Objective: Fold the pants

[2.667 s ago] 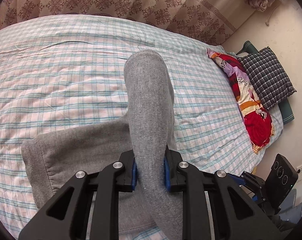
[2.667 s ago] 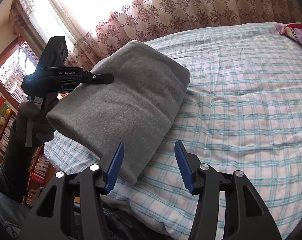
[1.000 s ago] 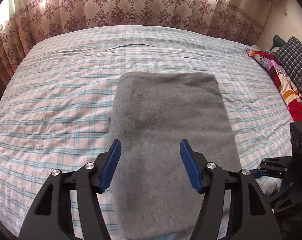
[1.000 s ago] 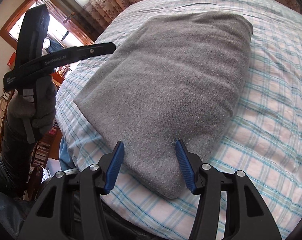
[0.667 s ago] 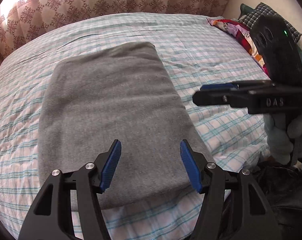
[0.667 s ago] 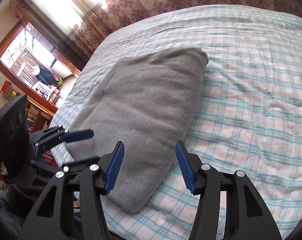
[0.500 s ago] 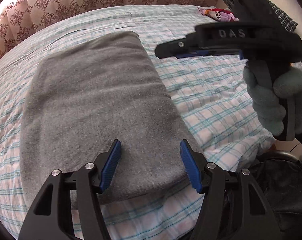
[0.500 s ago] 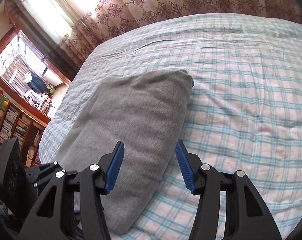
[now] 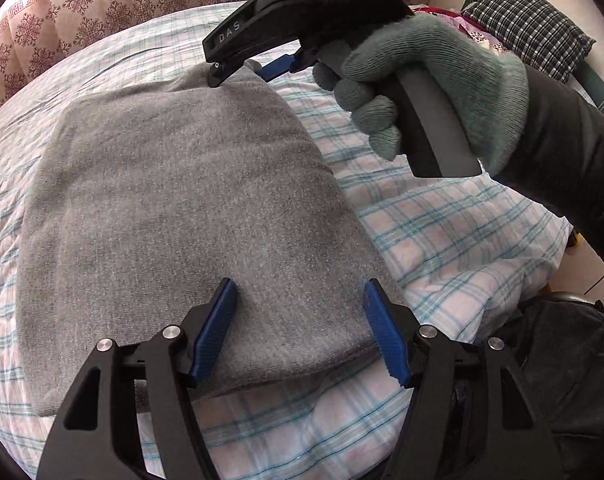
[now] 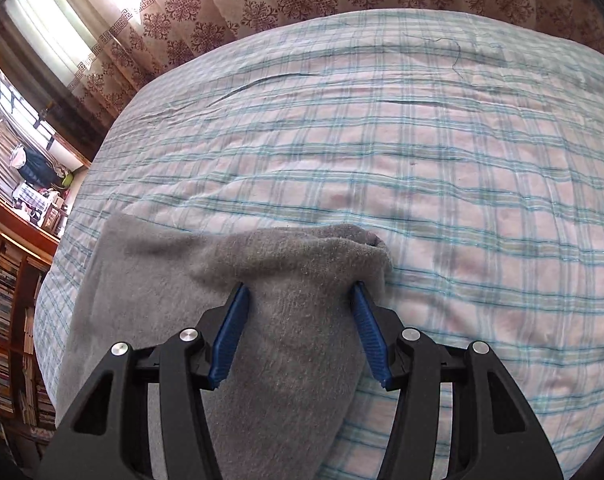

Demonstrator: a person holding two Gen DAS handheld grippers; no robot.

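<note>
The grey pants [image 9: 182, 208] lie folded at the near edge of the bed [image 10: 421, 152]; the left tongs [image 9: 298, 332] are opening over the near hem, gripping nothing; the right tongs [image 10: 298, 332] straddle the far corner (whether pinching, I cannot tell), probably to tidy it

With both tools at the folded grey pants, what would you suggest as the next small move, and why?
Probably close the right tool on the far corner of the pants: that corner is bunched between its open pads, not gripped. The left tool is opening over the near edge.
</note>
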